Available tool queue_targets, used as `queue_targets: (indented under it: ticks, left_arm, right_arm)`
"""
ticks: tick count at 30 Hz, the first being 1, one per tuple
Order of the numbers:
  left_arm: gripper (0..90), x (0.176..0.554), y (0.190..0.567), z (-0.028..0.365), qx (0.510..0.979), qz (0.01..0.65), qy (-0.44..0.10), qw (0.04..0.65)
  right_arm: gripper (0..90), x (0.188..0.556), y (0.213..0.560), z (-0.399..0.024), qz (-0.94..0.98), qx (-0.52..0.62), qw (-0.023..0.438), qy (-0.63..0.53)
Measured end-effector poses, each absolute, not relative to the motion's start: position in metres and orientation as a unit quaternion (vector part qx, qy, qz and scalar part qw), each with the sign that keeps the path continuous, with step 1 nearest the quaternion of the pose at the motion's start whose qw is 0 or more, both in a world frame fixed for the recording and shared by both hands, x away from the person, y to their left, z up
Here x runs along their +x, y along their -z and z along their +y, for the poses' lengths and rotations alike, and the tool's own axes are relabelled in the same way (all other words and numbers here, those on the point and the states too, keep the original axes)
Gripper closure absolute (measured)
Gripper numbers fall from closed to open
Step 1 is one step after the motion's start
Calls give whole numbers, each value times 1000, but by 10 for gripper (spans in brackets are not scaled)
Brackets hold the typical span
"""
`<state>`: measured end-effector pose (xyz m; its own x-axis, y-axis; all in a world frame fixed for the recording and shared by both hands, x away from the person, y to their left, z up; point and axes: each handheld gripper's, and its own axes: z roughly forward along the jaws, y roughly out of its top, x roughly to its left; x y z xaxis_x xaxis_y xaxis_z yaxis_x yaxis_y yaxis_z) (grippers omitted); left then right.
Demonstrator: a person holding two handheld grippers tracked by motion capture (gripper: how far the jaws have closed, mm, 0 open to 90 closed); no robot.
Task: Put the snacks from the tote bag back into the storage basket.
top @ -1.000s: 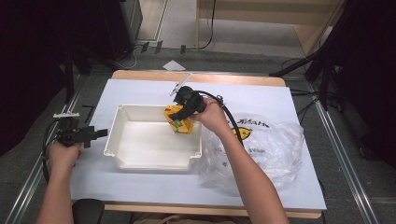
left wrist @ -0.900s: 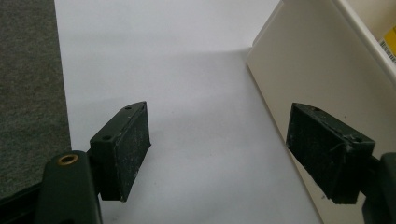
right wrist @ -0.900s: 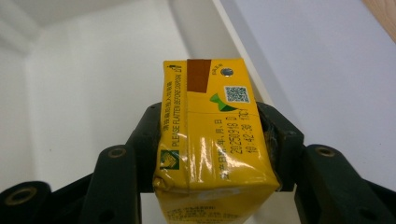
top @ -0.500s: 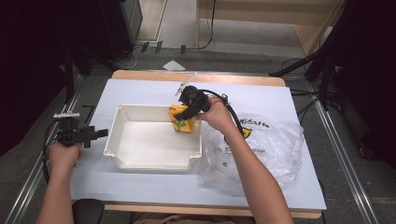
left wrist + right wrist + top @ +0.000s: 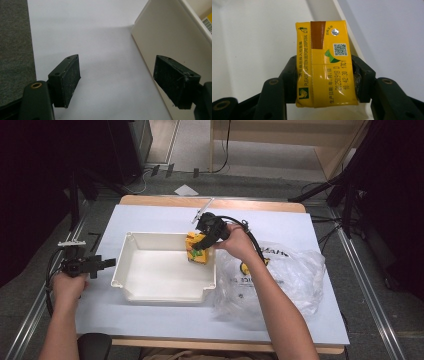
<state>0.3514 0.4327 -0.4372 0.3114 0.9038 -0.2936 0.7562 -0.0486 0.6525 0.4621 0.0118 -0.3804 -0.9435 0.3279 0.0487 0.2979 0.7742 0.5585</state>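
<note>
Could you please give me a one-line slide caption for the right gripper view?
Right claw shut on a yellow drink carton above the white tray.

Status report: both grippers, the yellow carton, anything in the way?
Right gripper shut on yellow carton, over white tray. Left gripper open, empty, beside tray. Nothing blocking.

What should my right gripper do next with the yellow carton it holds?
Probably lower it a little, then open: the right gripper clamps the yellow drink carton over the white plastic tray's far right corner, and the tray floor beneath looks bare.
</note>
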Motion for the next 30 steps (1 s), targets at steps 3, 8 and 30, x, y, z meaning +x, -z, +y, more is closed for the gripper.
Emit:
queue_targets:
  ticks: [3, 8, 30]
  left_arm:
    - [228, 351, 437, 433, 718, 578, -98, 375]
    - [228, 351, 437, 432, 718, 578, -99, 374]
    - [228, 351, 437, 432, 719, 578, -99, 373]
  right_arm:
    - [498, 463, 380, 9, 943, 163, 25, -288]
    - [498, 462, 378, 5, 942, 171, 28, -288]
    - [445, 449, 348, -9, 927, 191, 32, -320]
